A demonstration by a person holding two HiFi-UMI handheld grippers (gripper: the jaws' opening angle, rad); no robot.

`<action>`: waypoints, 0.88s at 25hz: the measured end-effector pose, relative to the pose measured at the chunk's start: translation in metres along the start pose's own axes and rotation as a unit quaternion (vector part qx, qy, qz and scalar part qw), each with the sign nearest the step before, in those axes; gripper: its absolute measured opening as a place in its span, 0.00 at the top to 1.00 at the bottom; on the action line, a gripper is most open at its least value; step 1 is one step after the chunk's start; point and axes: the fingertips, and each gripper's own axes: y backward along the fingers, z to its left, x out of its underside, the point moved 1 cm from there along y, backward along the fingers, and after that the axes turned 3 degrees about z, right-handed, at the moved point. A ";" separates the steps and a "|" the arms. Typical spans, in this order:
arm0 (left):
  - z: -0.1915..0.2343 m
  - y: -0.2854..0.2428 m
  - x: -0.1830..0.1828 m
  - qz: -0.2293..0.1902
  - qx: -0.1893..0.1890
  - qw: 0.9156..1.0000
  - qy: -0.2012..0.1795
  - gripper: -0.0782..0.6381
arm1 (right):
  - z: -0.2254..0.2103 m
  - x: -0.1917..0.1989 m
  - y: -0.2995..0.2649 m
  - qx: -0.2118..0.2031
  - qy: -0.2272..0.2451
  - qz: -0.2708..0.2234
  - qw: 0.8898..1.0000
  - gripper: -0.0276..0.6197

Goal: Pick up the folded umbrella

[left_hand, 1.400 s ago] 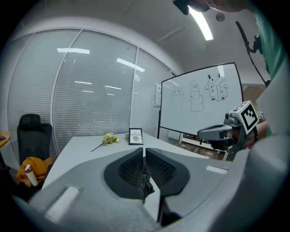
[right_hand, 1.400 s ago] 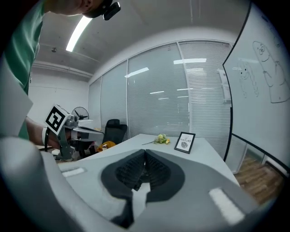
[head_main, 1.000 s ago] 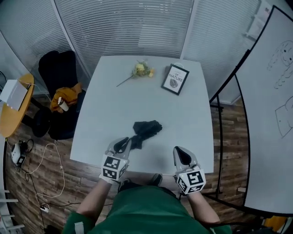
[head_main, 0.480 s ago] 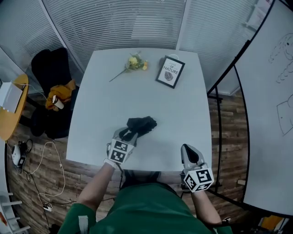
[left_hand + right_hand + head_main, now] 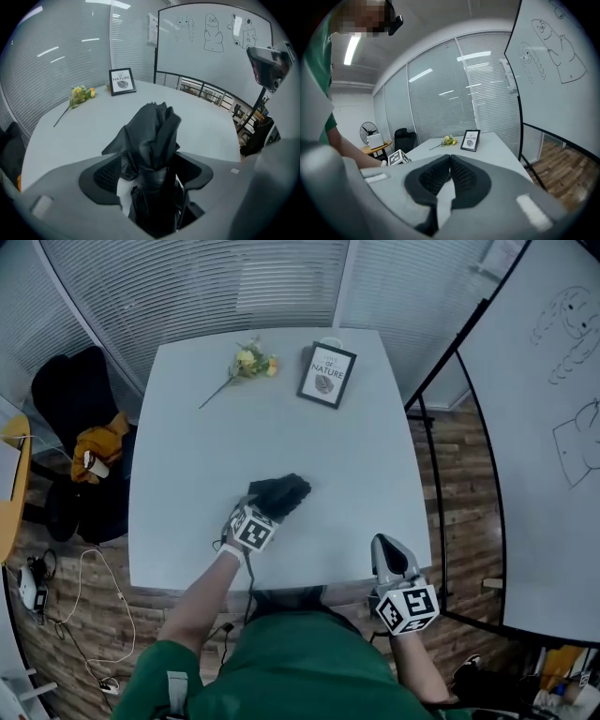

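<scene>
The folded black umbrella (image 5: 283, 492) lies on the white table (image 5: 187, 474) near its front edge. My left gripper (image 5: 259, 509) is down at the umbrella's near end, pointing steeply downward. In the left gripper view the crumpled umbrella (image 5: 152, 136) runs between the jaws of the left gripper (image 5: 151, 165). The jaws are opening wide, and a strip of table shows between the left pad and the fabric. My right gripper (image 5: 386, 547) hovers off the table's front right corner. In its own view the right gripper (image 5: 450, 158) is shut with nothing in it.
A yellow flower (image 5: 246, 362) and a framed picture (image 5: 326, 375) lie at the table's far side. A whiteboard (image 5: 553, 381) on a black stand is to the right. A black chair (image 5: 70, 399) with an orange cloth stands to the left, and window blinds are behind.
My left gripper has dropped and moved forward over the umbrella's near end, and its jaws have gone from shut to wide. The right gripper has shifted slightly.
</scene>
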 end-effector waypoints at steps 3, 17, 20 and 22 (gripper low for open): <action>-0.001 -0.013 0.003 0.013 0.023 1.000 -0.004 0.40 | 0.000 0.005 0.004 0.012 -0.009 0.002 1.000 0.95; 0.004 -0.032 0.016 0.029 0.042 0.998 0.047 0.49 | -0.012 0.019 0.004 0.030 -0.059 0.008 0.998 0.95; 0.003 -0.025 0.017 0.004 0.064 0.991 0.113 0.51 | -0.011 0.018 0.000 0.021 -0.063 0.010 0.998 0.95; 0.004 -0.019 0.021 -0.008 0.076 0.984 0.161 0.52 | -0.008 0.016 -0.004 0.014 -0.061 0.011 0.998 0.95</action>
